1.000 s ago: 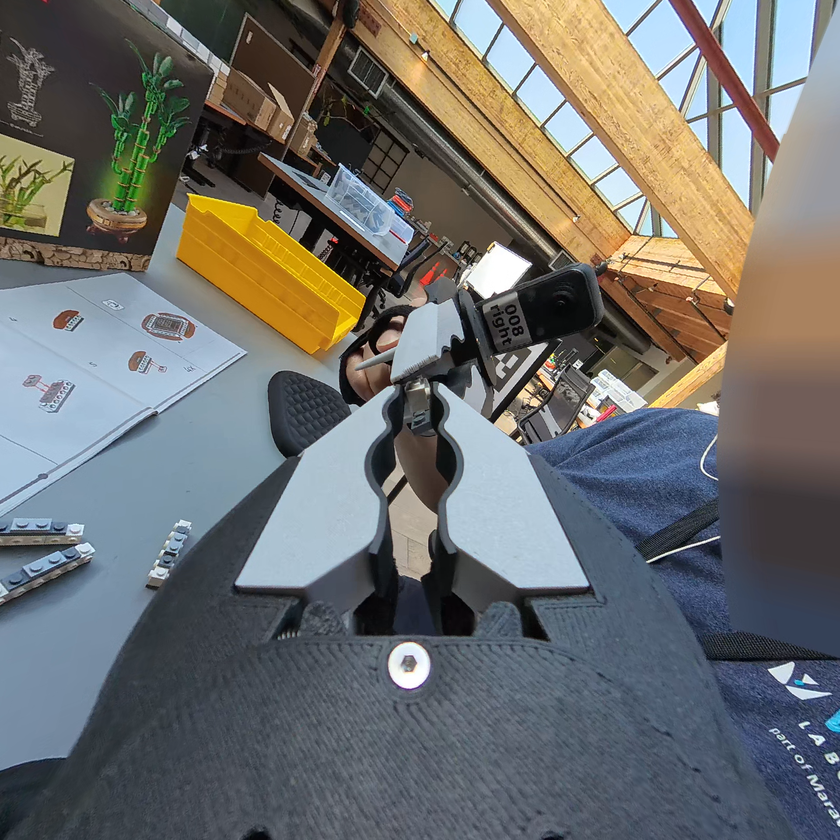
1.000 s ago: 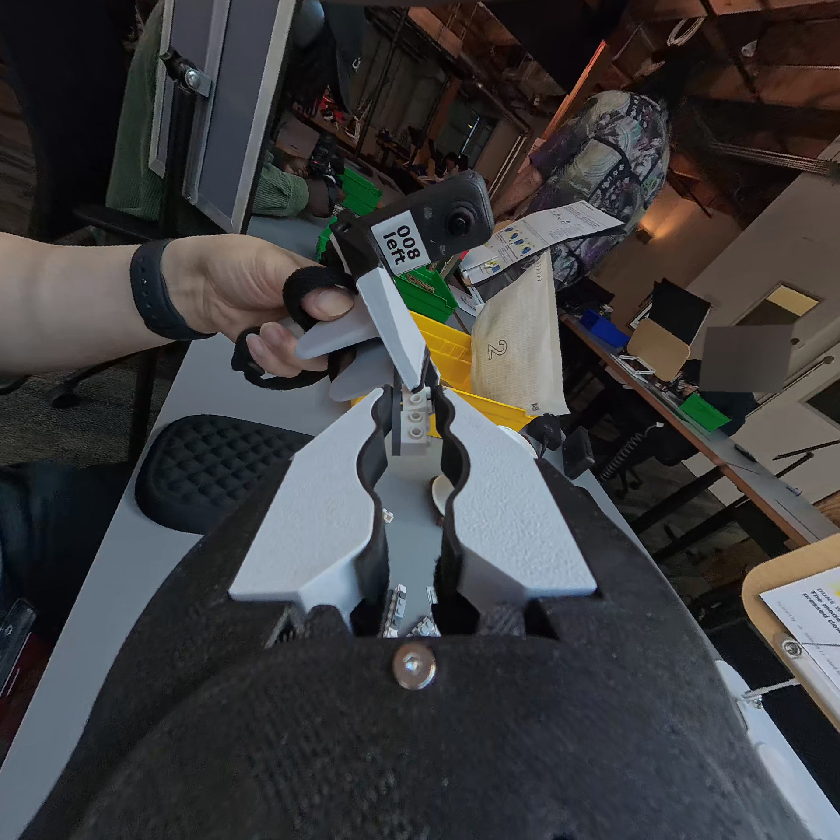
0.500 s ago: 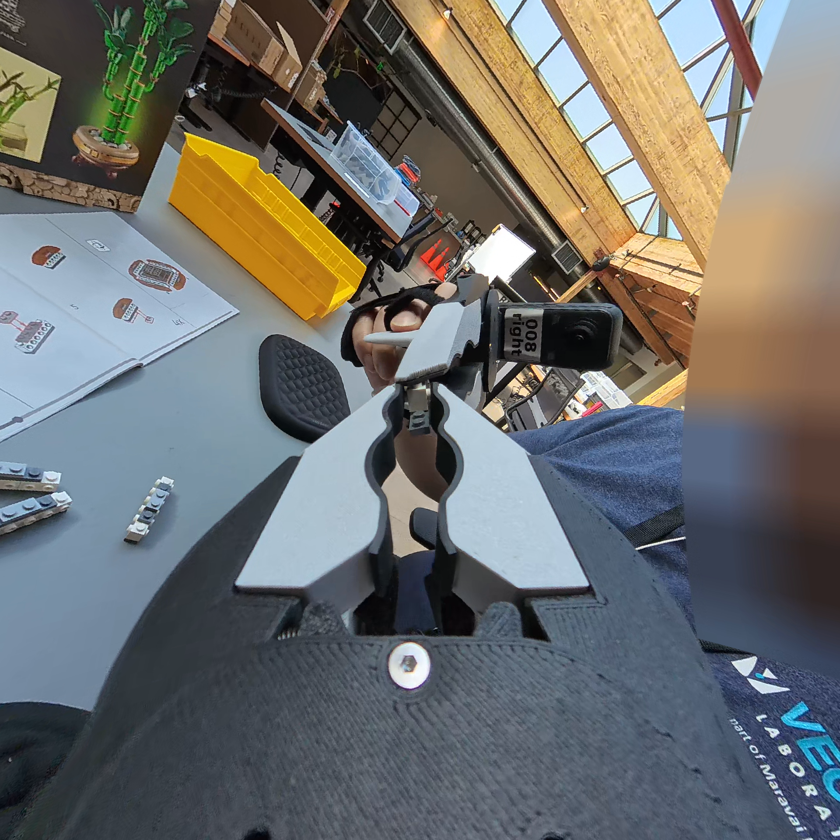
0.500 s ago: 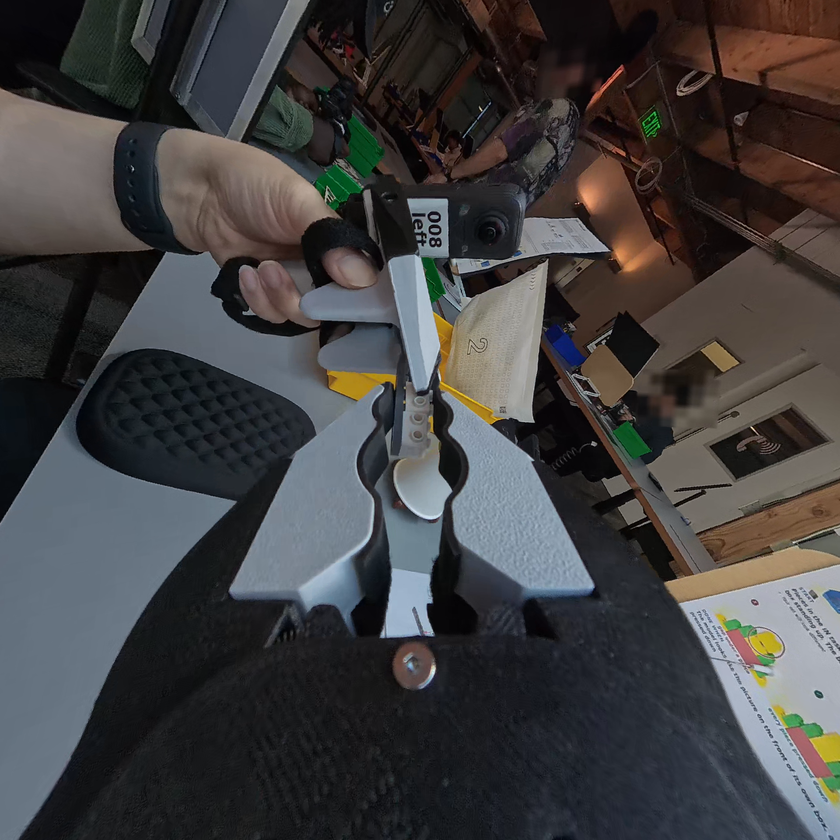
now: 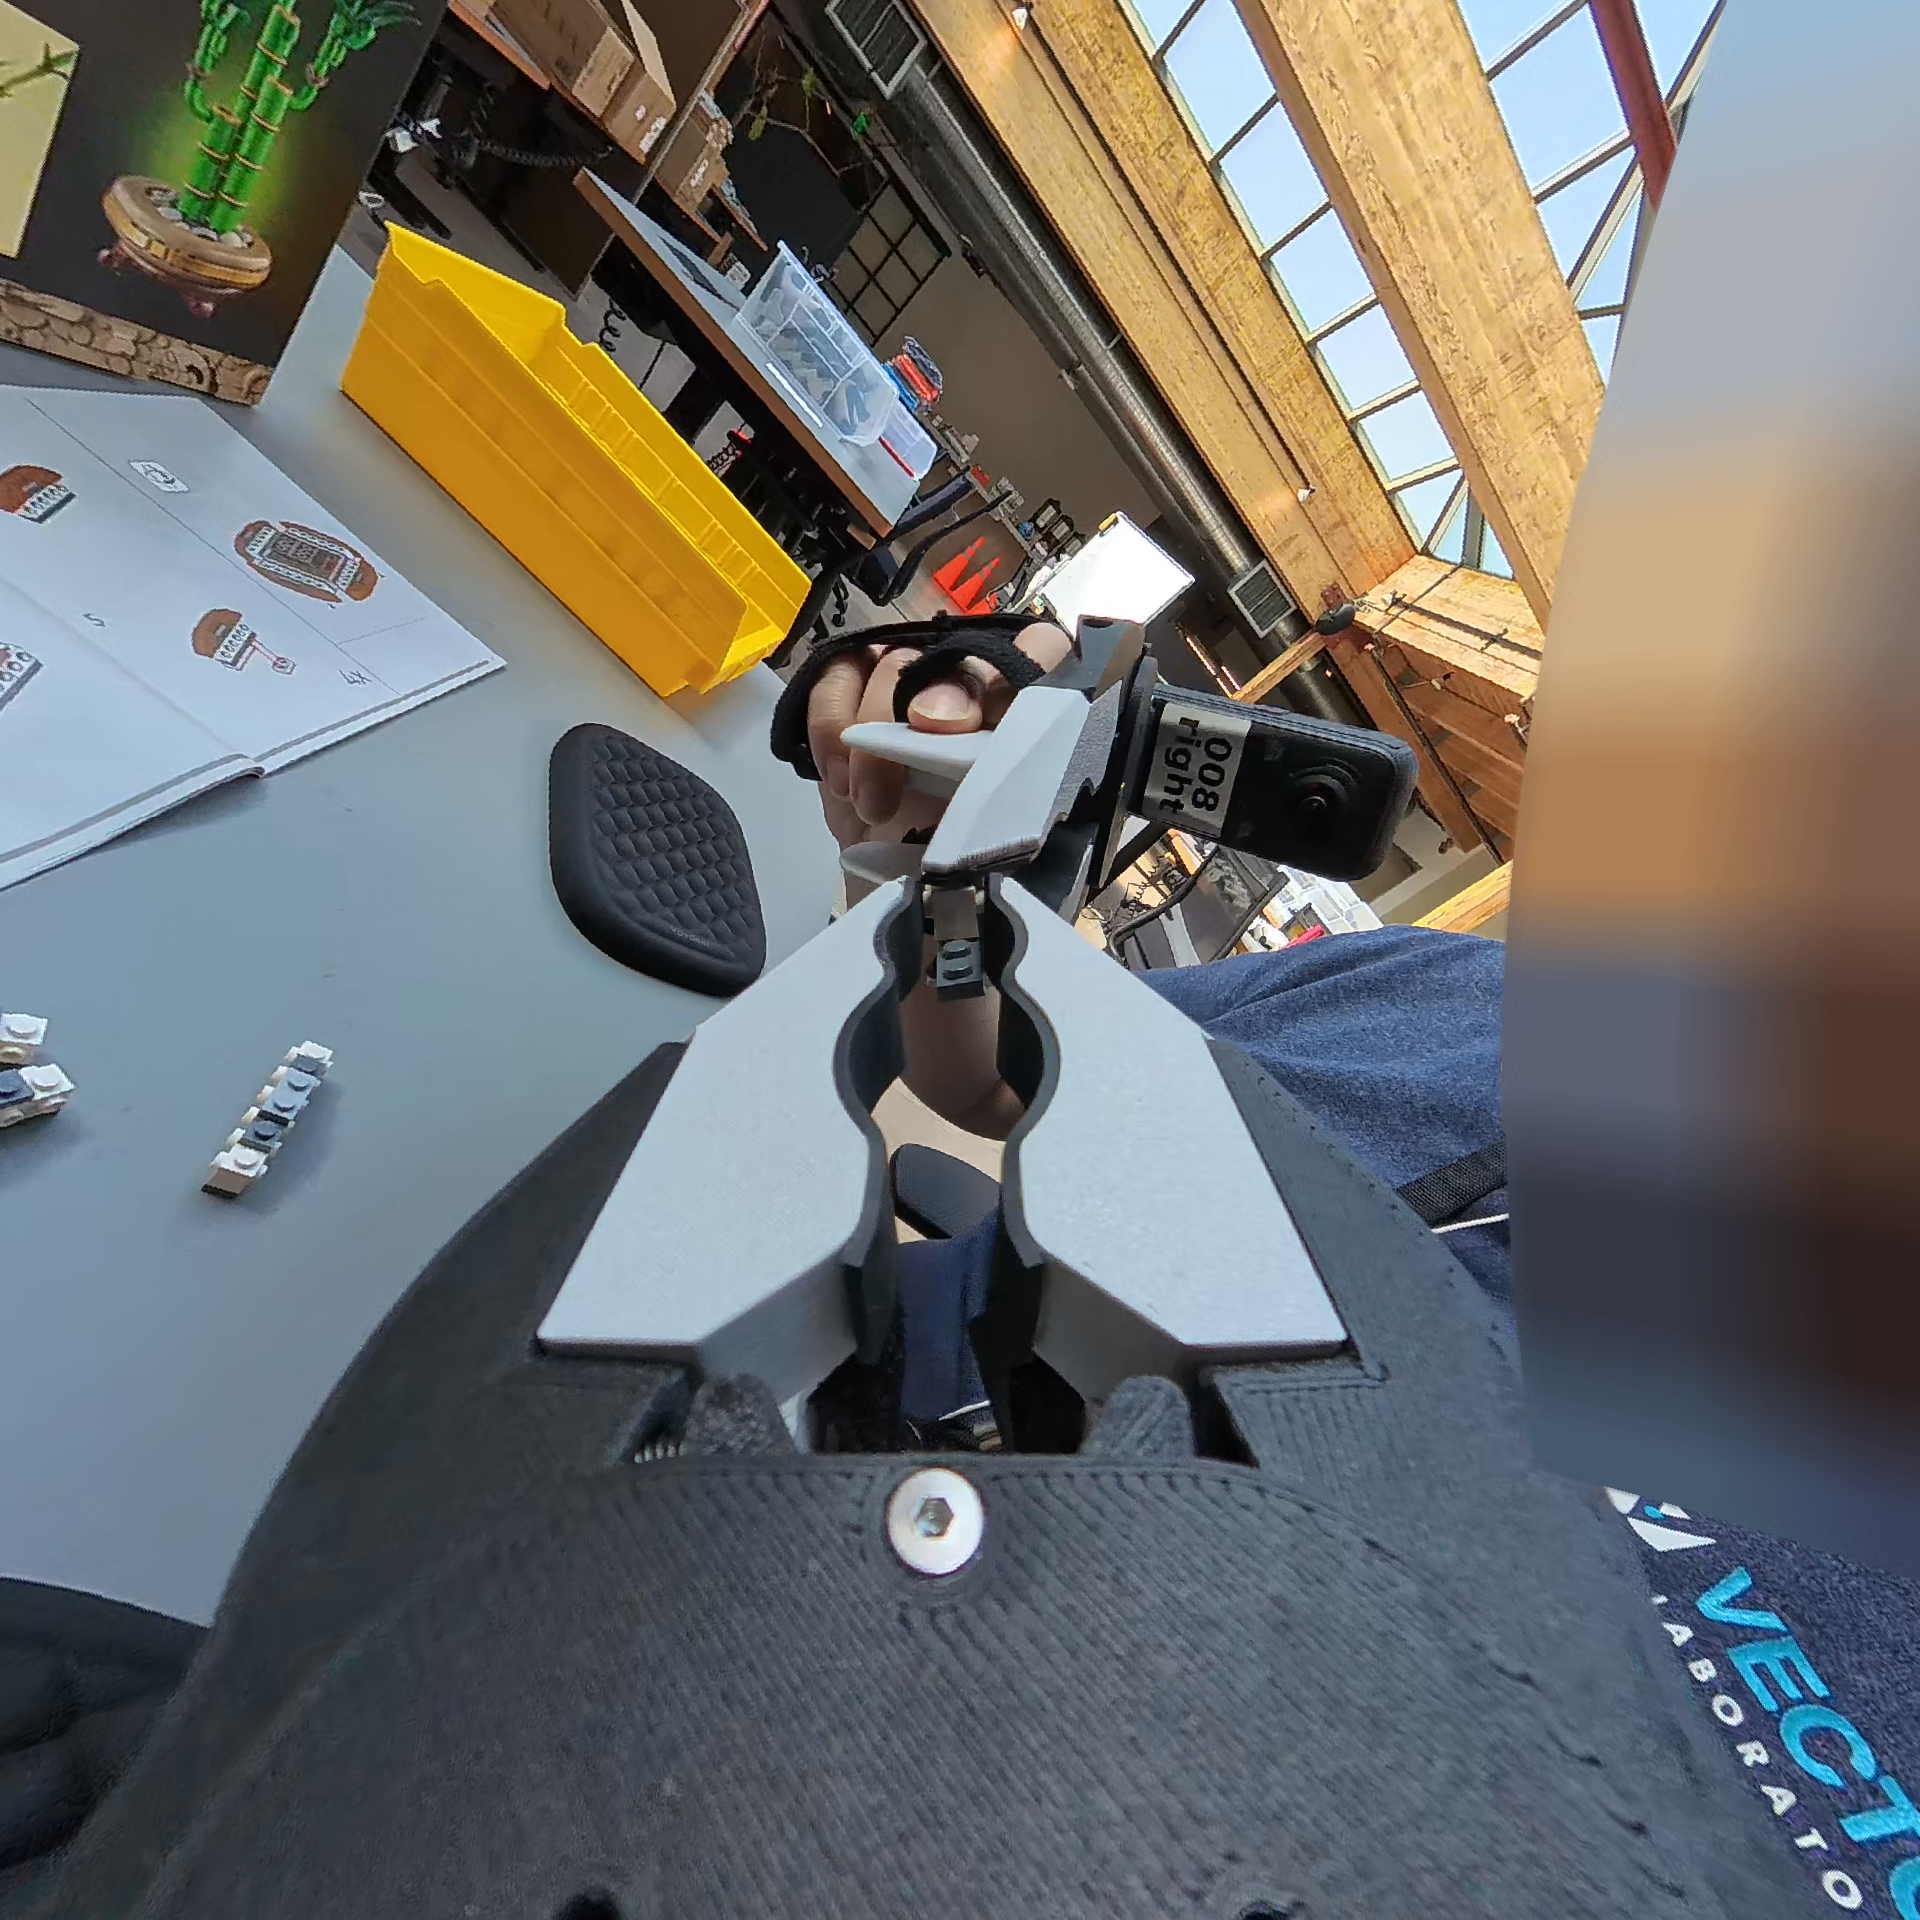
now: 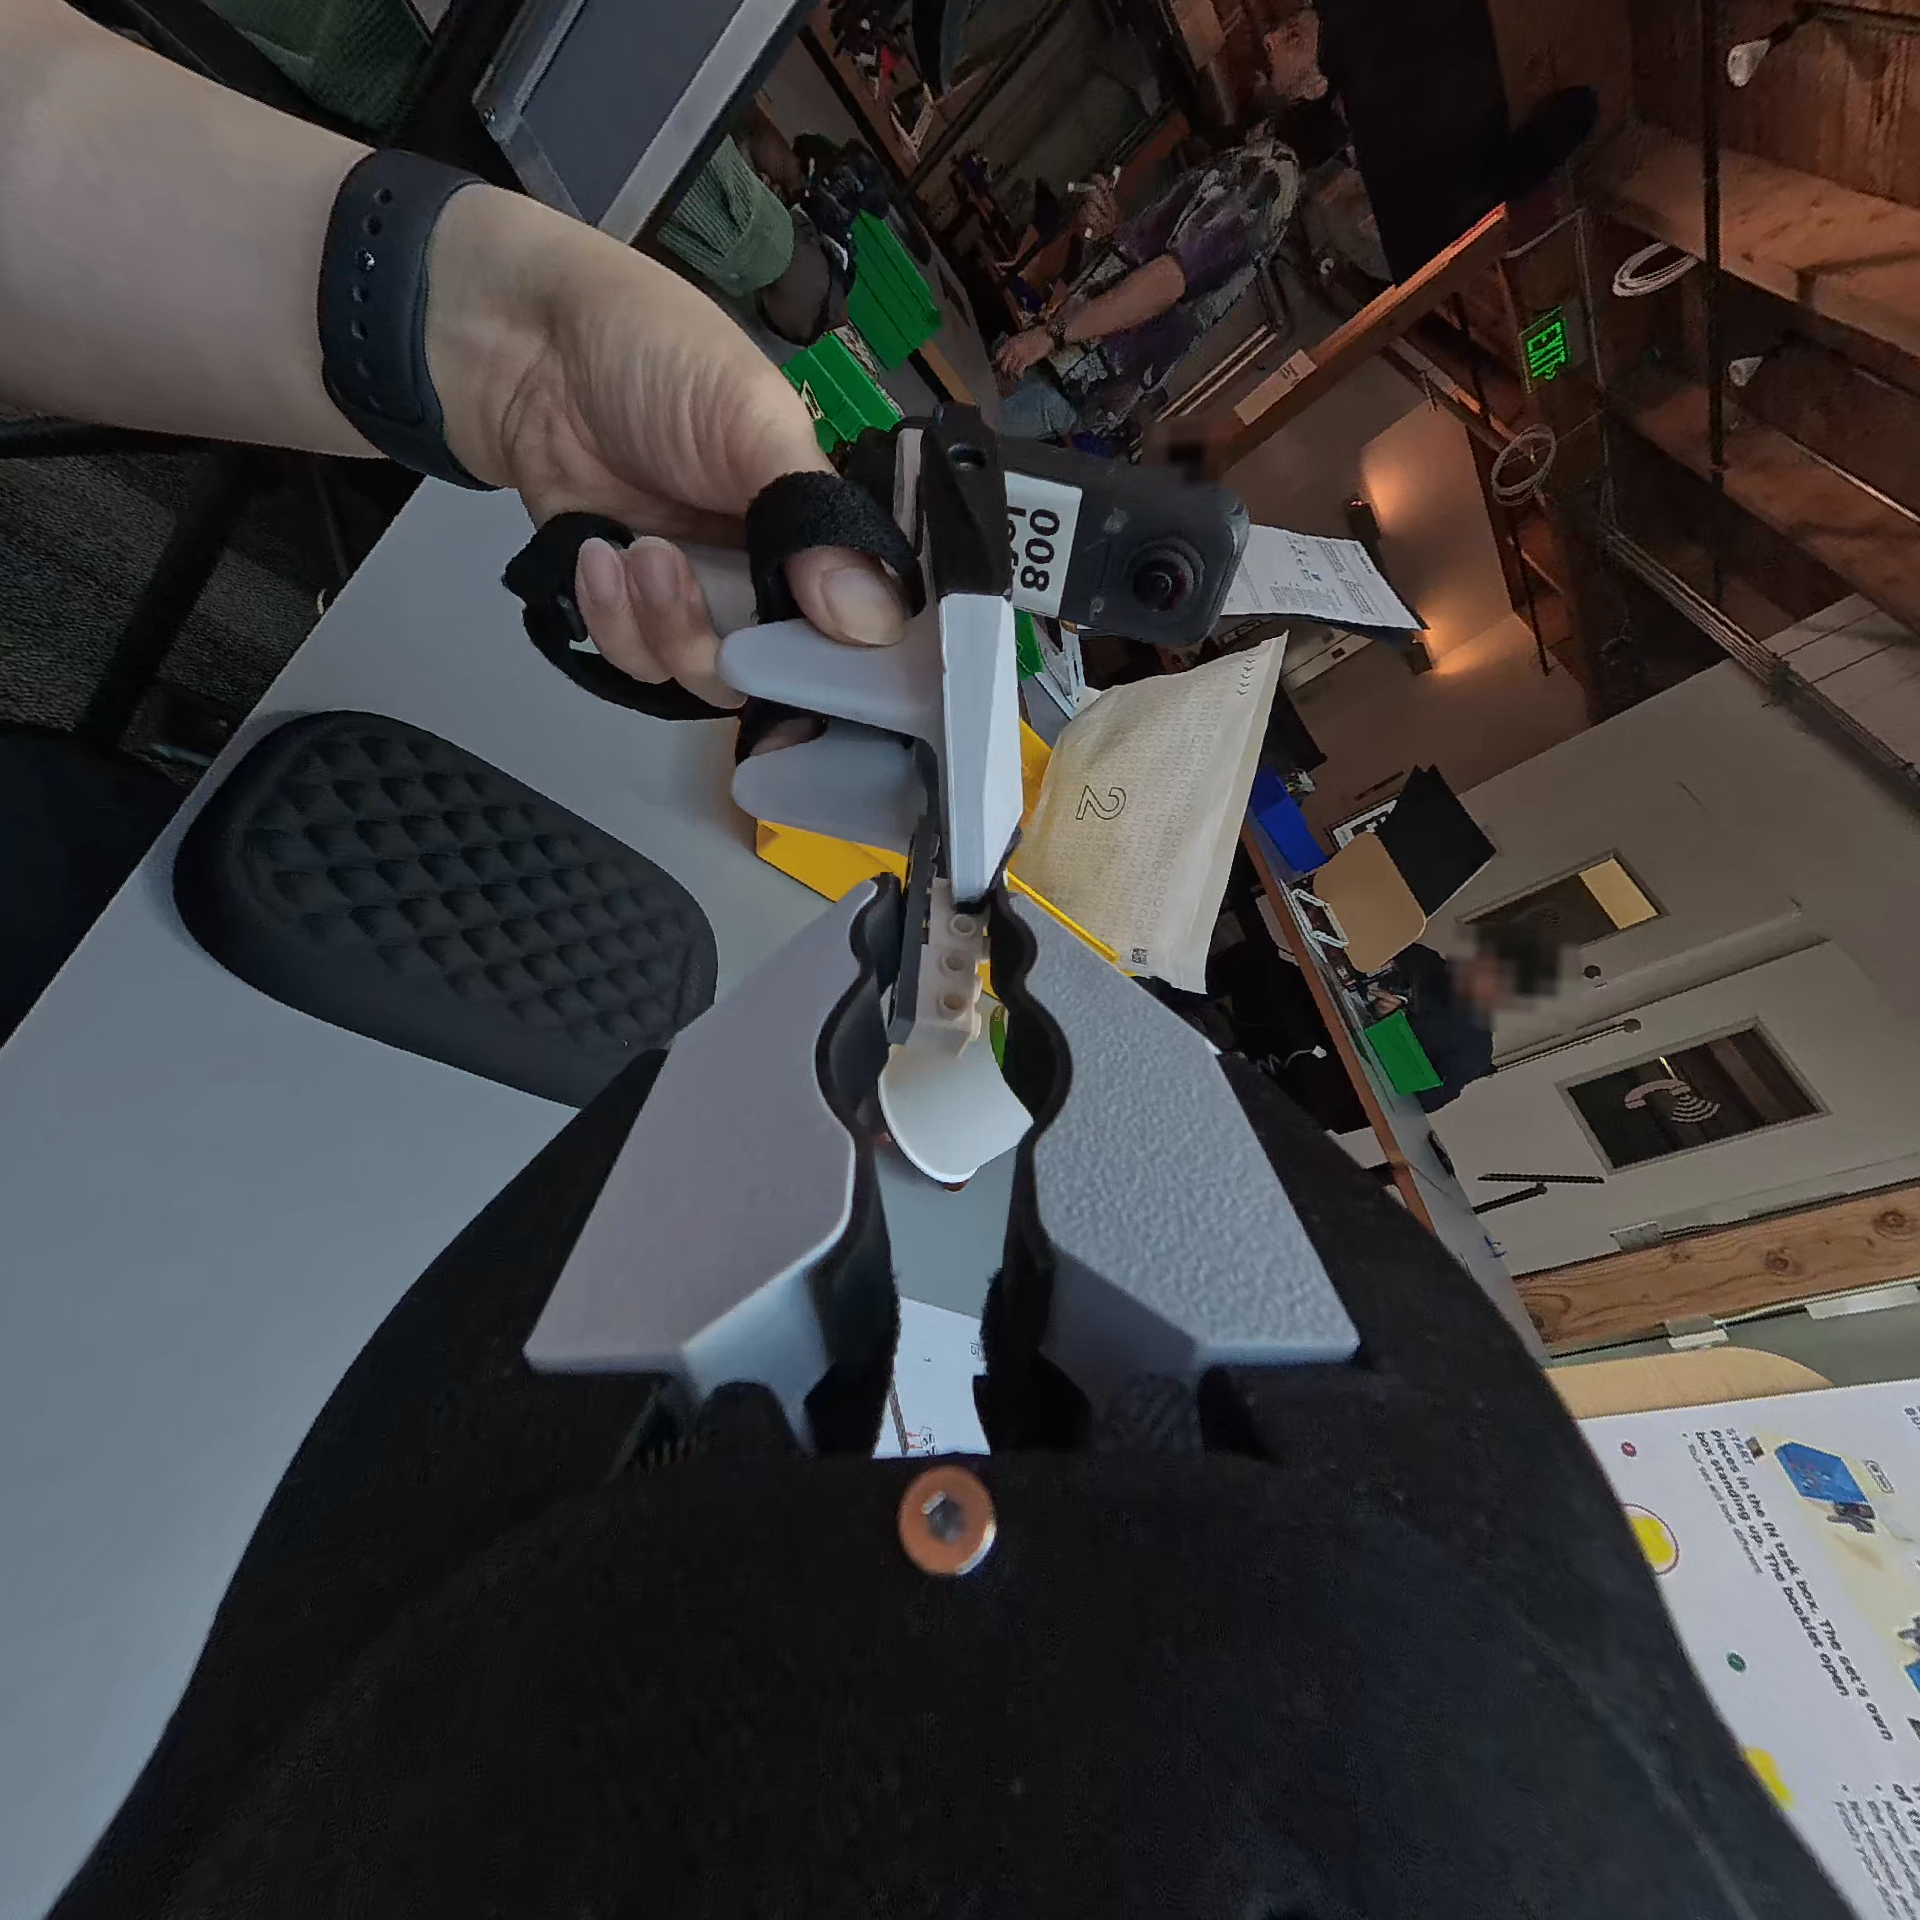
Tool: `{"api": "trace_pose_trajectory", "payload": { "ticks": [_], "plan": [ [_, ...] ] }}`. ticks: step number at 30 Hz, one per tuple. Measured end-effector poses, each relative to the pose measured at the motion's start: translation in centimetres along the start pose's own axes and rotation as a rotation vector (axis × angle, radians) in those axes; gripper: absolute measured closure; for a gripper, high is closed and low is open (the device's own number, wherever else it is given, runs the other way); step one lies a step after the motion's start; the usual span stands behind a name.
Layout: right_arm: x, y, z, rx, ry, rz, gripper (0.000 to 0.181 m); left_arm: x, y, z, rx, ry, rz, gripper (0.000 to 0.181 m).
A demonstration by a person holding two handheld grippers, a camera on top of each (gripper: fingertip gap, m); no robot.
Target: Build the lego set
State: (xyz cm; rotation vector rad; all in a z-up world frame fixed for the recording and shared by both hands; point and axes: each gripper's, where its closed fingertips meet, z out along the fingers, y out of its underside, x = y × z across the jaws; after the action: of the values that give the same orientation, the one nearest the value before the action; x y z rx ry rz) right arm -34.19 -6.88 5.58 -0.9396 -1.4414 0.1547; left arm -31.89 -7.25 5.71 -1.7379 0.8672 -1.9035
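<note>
— Where is the piece sitting?

— I'm holding it off the grey table (image 5: 395, 997), out past the edge nearest the black wrist pad (image 5: 655, 847). My left gripper (image 5: 954, 896) is clenching the small lego assembly (image 5: 956, 951) at its tips, and my right gripper (image 6: 940, 914) is clamping the same assembly from the opposite end.

— Any room to move?

— Bare tabletop is lying open beyond the pad — loose plate strips (image 5: 268, 1117) are well apart from it, the yellow bin (image 5: 551, 499) farther back.
</note>
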Motion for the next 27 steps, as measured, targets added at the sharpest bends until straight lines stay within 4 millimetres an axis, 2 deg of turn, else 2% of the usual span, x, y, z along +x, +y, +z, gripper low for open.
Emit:
{"api": "trace_pose_trajectory", "payload": {
  "ticks": [5, 9, 11, 12, 14, 22, 27],
  "plan": [
    [0.6, -0.6, -0.5, 0.040, 0.024, 0.030, 0.166, 0.8, -0.2, 0.2, 0.017, 0.046, 0.029, 0.172],
    [1.1, -0.9, -1.0, 0.054, 0.066, 0.016, 0.166, 0.6, 0.0, -0.3, 0.009, 0.022, 0.061, 0.159],
    [0.9, -1.0, -1.1, 0.058, 0.061, 0.018, 0.166, 1.4, -0.1, -0.3, 0.037, 0.062, 0.091, 0.163],
    [0.8, -1.0, -1.1, 0.060, 0.058, 0.014, 0.166, 1.6, -0.3, -0.4, 0.056, 0.080, 0.098, 0.171],
    [0.7, -0.9, -1.1, 0.060, 0.058, 0.005, 0.166, 1.6, -0.2, -0.3, 0.064, 0.080, 0.115, 0.175],
    [0.3, -0.5, -0.8, -0.005, 0.088, -0.132, 0.166, 0.8, 0.4, -0.3, 0.038, 0.021, 0.121, 0.176],
    [0.0, -0.6, -0.7, 0.003, 0.074, -0.126, 0.166, 0.9, 0.8, -0.5, 0.000, -0.020, 0.186, 0.176]
  ]
}}
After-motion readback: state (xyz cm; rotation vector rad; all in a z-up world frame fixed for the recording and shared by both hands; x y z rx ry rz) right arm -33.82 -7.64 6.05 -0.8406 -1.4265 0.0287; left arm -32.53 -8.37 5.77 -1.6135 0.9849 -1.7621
